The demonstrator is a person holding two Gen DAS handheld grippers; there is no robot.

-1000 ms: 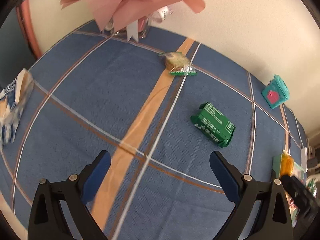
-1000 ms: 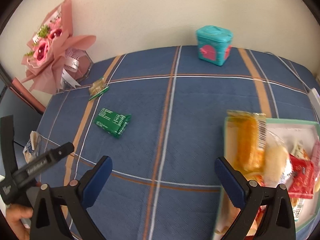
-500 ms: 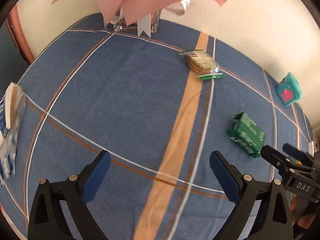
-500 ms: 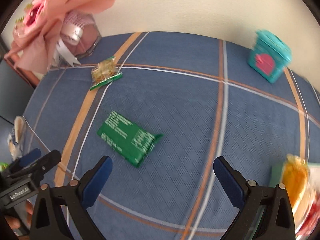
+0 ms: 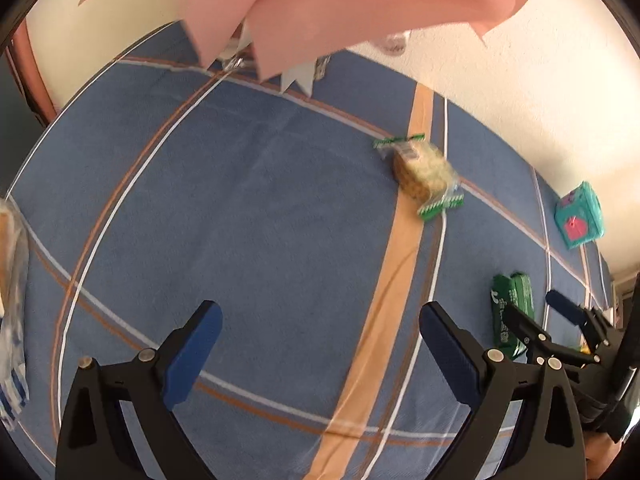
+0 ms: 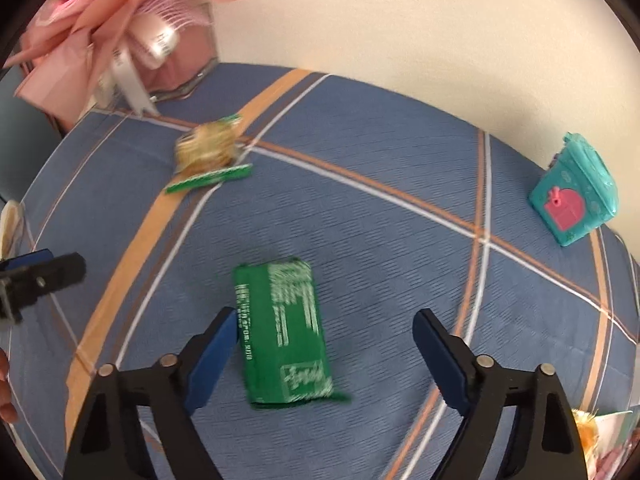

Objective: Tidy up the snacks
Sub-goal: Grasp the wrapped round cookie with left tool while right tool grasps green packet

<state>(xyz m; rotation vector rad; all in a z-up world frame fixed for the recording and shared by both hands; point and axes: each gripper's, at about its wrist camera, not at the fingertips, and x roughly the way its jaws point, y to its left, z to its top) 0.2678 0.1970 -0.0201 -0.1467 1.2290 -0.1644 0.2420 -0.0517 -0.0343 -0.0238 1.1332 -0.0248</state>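
Note:
A green snack packet (image 6: pixel 284 332) lies flat on the blue checked tablecloth (image 6: pixel 380 208). My right gripper (image 6: pixel 326 320) is low over it, jaws closing, with the packet between the fingers. It sits close to the left pad (image 6: pixel 216 340) and well apart from the right one. In the left wrist view the same packet (image 5: pixel 512 312) shows under the right gripper (image 5: pixel 538 312). My left gripper (image 5: pixel 320 316) hangs open over bare cloth with nothing between its fingers. A clear cookie pack with green ends (image 5: pixel 424 178) lies further back on the orange stripe.
A pink bouquet (image 6: pixel 120 20) stands at the far left corner by the wall. A teal box with a pink heart (image 6: pixel 576 196) sits at the back right. A blue-and-white packet (image 5: pixel 12 320) lies at the left edge. The snack tray's corner (image 6: pixel 612 428) shows at lower right.
My right gripper has swung left, away from the tray, and come down over the green packet with narrower jaws. My left gripper has moved towards the bouquet, staying open.

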